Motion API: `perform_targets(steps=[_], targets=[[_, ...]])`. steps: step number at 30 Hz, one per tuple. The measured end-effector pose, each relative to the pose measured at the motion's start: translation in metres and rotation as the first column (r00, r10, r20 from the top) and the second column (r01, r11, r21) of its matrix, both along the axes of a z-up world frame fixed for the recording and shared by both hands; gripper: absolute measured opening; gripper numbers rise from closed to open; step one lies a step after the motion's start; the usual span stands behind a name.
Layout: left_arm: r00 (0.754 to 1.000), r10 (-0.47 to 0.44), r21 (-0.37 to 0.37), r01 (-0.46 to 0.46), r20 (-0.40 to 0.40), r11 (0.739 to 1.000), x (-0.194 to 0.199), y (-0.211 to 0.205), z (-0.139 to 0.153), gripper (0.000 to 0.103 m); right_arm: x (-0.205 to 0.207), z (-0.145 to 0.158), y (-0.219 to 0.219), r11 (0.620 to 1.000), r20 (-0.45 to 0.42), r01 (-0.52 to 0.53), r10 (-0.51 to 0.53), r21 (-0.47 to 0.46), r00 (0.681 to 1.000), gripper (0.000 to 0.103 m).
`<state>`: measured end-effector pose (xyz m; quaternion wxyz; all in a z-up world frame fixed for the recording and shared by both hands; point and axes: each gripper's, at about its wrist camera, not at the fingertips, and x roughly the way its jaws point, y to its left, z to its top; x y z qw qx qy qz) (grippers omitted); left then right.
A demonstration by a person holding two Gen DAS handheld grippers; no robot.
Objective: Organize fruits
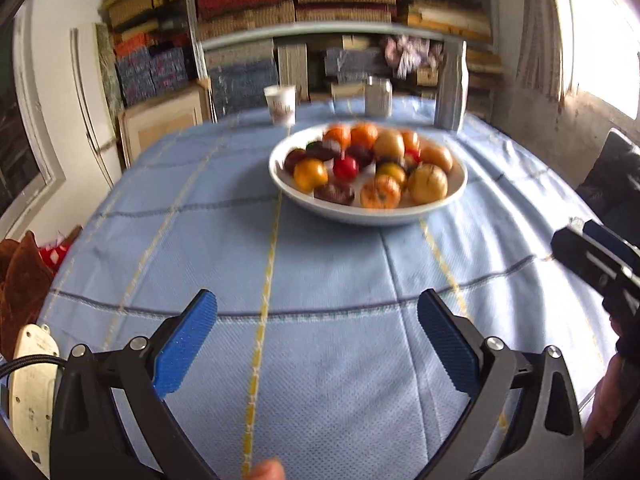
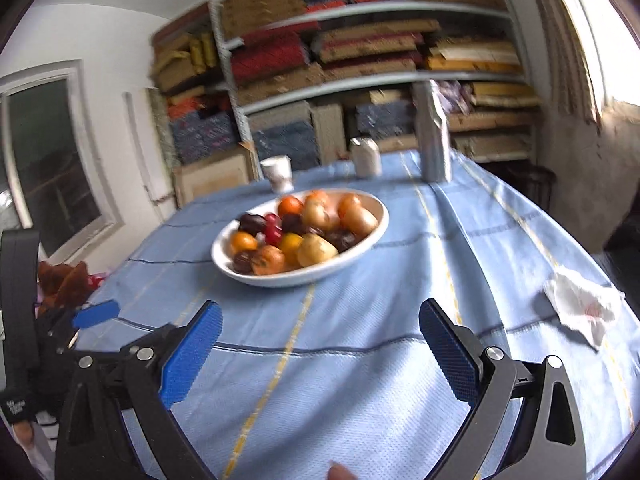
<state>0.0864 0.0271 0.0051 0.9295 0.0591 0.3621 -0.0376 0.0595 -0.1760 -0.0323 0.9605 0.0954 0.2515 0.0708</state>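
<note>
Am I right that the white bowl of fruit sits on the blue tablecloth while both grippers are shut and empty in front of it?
Not quite: the left gripper and right gripper are both open, as each wrist view shows. The white bowl of fruit does sit on the blue tablecloth.

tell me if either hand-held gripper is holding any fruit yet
Neither: the left hand-held gripper and right hand-held gripper are both open and empty, short of the bowl.

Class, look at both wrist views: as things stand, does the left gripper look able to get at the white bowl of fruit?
Probably yes. The left gripper is open and empty, and only bare blue tablecloth lies between it and the white bowl. The right gripper sits off to the side, not across that path.
</note>
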Motion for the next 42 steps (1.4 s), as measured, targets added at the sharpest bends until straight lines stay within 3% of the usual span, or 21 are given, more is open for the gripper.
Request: perform_targets(steps=[7, 13, 21, 42], targets=[[0.999, 0.007, 0.009, -0.006, -0.033, 1.000, 0.020, -0.005, -0.003, 0.098, 0.026, 0.003, 0.025, 0.989, -0.050, 0.000, -0.008, -0.148, 0.999, 0.100], [0.997, 0.009, 0.008, -0.009, -0.073, 1.000, 0.030, -0.005, -0.012, 0.098, 0.037, -0.007, 0.024, 0.993, -0.093, -0.011, 0.000, -0.116, 0.996, 0.100], [1.000, 0.008, -0.011, -0.008, 0.016, 1.000, 0.016, -0.003, 0.000, 0.098, 0.024, -0.002, 0.015, 0.998, -0.027, 0.009, -0.011, -0.065, 1.000, 0.100], [0.999, 0.026, -0.049, -0.024, 0.033, 0.999, 0.015, 0.005, 0.003, 0.098, 0.024, -0.003, 0.015, 0.998, -0.031, -0.006, 0.004, -0.063, 0.999, 0.100]])
